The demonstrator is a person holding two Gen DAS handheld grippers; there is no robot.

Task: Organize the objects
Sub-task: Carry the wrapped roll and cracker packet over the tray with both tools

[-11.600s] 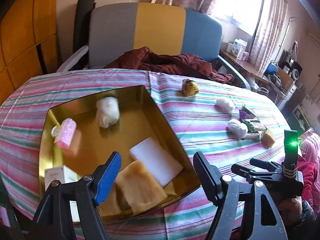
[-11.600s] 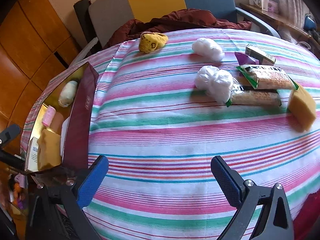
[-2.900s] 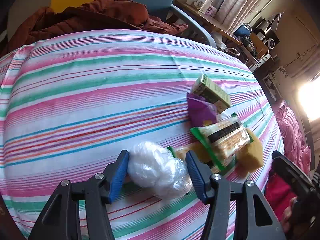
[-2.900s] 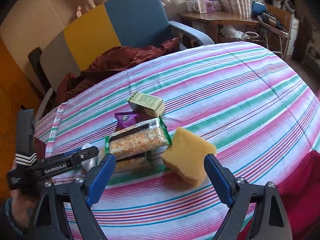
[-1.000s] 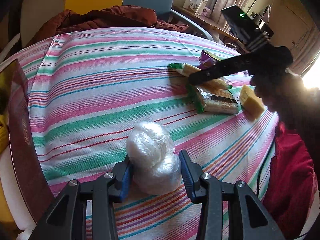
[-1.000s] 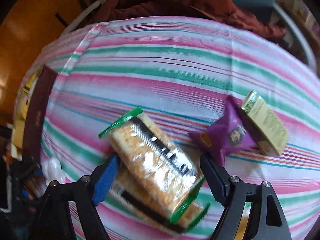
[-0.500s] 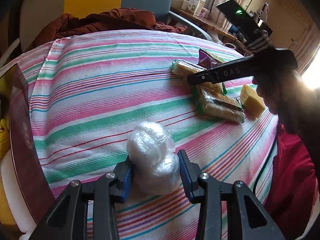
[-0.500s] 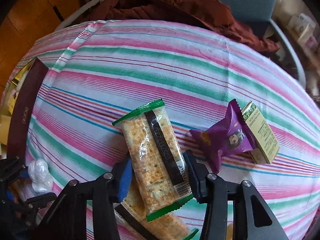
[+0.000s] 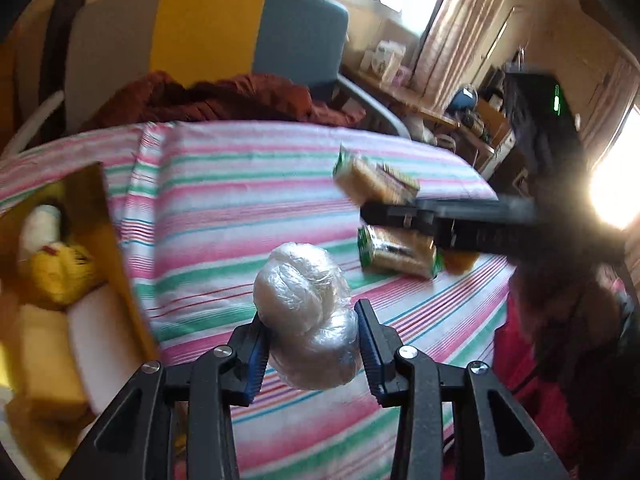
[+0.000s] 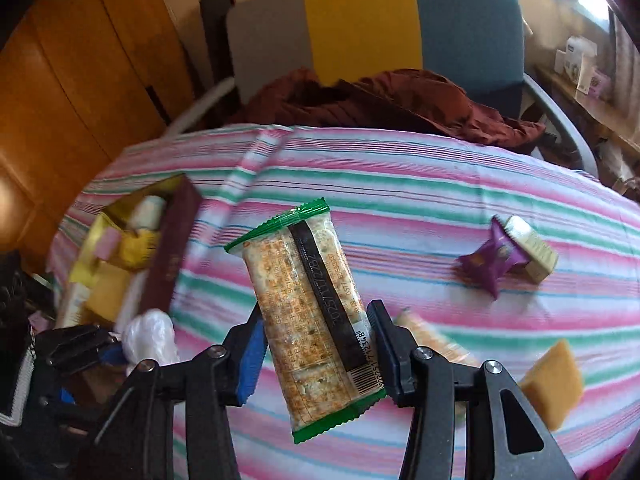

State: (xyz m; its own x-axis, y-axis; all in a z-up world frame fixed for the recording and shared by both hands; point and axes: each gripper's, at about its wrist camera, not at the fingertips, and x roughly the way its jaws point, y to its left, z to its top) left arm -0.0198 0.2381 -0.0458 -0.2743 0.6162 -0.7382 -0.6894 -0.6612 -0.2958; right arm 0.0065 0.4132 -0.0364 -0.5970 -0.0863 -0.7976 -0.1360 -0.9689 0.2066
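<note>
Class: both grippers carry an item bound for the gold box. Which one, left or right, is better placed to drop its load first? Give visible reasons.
Left, probably. The left gripper, shut on the plastic-wrapped bundle, sits beside the gold box. The right gripper, holding the cracker packet, is farther out over the striped cloth.

The counter wore a cloth striped pink, green and white. At its left edge sat an open box with a gold inside and a dark red wall. To the right lay a purple wrapper touching a small green carton. Nearer lay a second cracker pack with a yellow sponge just beside it.
</note>
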